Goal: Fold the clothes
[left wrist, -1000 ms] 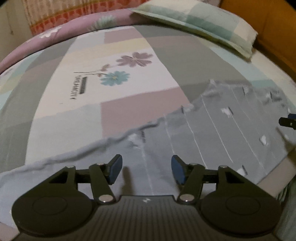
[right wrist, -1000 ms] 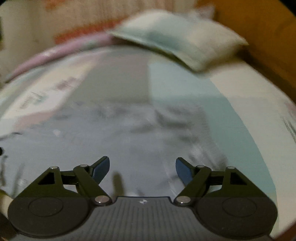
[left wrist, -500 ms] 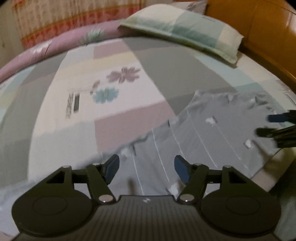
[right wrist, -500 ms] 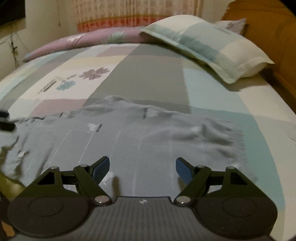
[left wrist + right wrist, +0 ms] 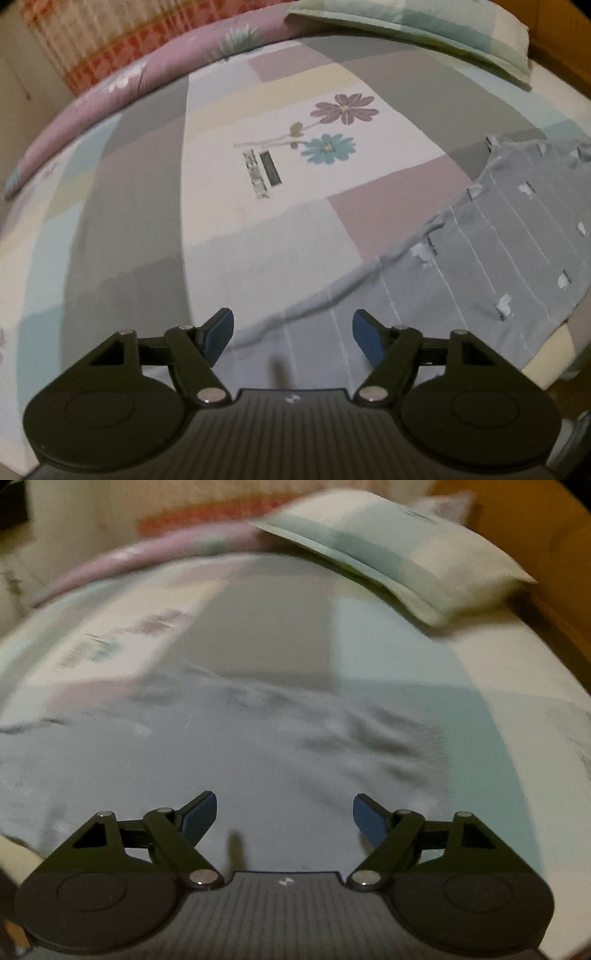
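A: Where's the garment?

B: Grey garment (image 5: pixel 509 236), thin white stripes and small white marks, lies spread flat on the patchwork bedsheet (image 5: pixel 295 177), near the bed's front edge. Pillow (image 5: pixel 424 26) sits well apart at the far end.

A: Grippers?

B: Left gripper (image 5: pixel 291 332) hangs over the garment's long folded edge, jaws opening, nothing pinched between them, only cloth lying below. Right gripper (image 5: pixel 284 812) hangs over the garment's other half, jaws opening too, wide apart, holding nothing.

A: Step?

B: Looks like between folds: both hands free, cloth laid down. Right wrist view is smeared, so I can't tell how many layers lie there, or whether it's a shirt or trousers.

A: Next move needs what?

B: My guess is each gripper drops to an edge or corner, pinches a single layer clean off the sheet, then both carry it across together so the hem lands square. Risk is snagging the bedsheet along with it.
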`<move>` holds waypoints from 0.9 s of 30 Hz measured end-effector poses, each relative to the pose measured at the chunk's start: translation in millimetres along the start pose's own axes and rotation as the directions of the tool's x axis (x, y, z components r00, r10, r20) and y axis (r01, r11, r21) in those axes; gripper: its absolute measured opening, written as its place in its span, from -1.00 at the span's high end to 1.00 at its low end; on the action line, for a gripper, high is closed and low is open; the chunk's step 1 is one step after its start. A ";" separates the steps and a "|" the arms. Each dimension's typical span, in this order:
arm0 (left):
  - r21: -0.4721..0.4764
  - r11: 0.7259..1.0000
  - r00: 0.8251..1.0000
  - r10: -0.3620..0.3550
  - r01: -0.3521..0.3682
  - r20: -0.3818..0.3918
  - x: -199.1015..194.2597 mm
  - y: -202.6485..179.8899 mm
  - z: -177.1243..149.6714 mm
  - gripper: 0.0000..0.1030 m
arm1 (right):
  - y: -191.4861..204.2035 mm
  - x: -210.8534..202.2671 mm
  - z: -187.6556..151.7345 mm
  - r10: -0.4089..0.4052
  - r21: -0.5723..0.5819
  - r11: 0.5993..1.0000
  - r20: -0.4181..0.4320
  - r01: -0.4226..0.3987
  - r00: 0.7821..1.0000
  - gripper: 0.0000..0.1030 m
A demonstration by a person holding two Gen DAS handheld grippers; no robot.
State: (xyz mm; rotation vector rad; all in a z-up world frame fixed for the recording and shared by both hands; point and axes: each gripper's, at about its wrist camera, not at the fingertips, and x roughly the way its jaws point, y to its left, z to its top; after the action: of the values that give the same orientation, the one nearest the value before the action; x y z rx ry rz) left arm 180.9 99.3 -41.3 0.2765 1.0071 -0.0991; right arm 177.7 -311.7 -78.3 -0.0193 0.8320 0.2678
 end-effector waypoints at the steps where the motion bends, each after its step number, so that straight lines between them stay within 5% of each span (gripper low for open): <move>1: 0.010 1.000 1.000 -0.014 0.014 -0.002 2.5 -4.2 -0.4 -0.41 | 15.1 6.4 3.8 0.040 -0.037 0.998 -0.003 -0.040 0.999 -0.66; 6: 0.139 0.990 1.000 -0.019 0.021 -0.019 12.1 -19.4 -4.2 -0.41 | 71.2 47.8 7.6 0.168 -0.229 0.956 -0.080 -0.182 0.983 -0.66; 10: 0.097 0.995 0.998 -0.028 0.034 -0.062 22.7 4.0 -19.4 -0.41 | 49.2 48.0 -8.4 0.186 -0.338 0.918 -0.096 -0.208 0.978 -0.78; 12: 0.074 0.997 0.997 -0.027 0.032 -0.075 25.8 16.5 -30.5 -0.41 | 22.9 38.3 -14.5 0.161 -0.317 0.929 -0.122 -0.192 0.979 -1.00; 17: 0.012 0.999 0.995 -0.035 0.036 -0.089 31.7 43.7 -50.2 -0.41 | -20.7 15.1 -24.0 0.135 -0.228 0.959 -0.162 -0.170 0.977 -0.97; 27: -0.080 0.995 0.994 -0.059 0.052 -0.087 37.8 63.1 -56.5 -0.45 | -12.4 34.1 31.5 0.171 -0.212 0.962 -0.011 -0.170 0.985 -0.95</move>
State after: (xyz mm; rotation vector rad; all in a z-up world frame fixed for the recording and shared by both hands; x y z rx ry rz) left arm 167.8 177.1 -90.1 0.1829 1.1053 -0.0988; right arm 225.5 -312.1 -83.1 -0.1475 0.7951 0.5187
